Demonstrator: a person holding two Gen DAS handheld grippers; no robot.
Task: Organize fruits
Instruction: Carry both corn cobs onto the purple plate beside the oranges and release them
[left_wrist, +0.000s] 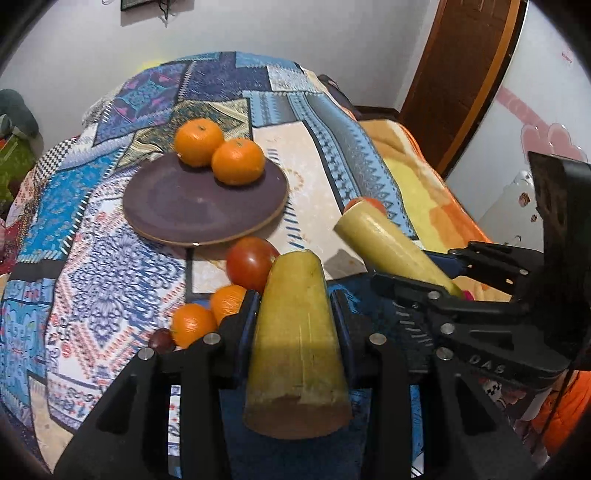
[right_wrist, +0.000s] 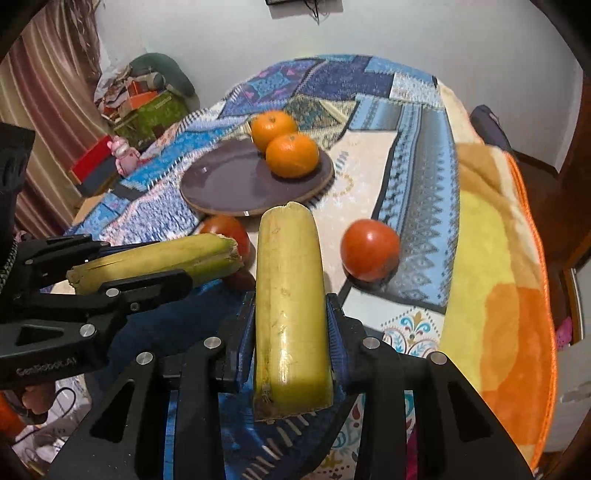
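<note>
My left gripper (left_wrist: 295, 306) is shut on a thick yellow-green stalk piece (left_wrist: 297, 354), held above the patterned cloth. My right gripper (right_wrist: 291, 310) is shut on a second yellow-green stalk piece (right_wrist: 290, 295); it also shows in the left wrist view (left_wrist: 391, 247). A purple plate (left_wrist: 184, 214) holds two oranges (left_wrist: 218, 155) at its far edge. Two more oranges (left_wrist: 207, 314), a tomato (left_wrist: 249, 260) and a small dark fruit (left_wrist: 161, 339) lie just left of my left gripper. Another tomato (right_wrist: 369, 249) lies to the right of my right gripper.
The patterned cloth (left_wrist: 110, 258) covers a table or bed, with a yellow-orange blanket (right_wrist: 498, 277) along its right side. Boxes and clutter (right_wrist: 144, 99) stand at the far left by a curtain. A wooden door frame (left_wrist: 454, 81) stands at the right.
</note>
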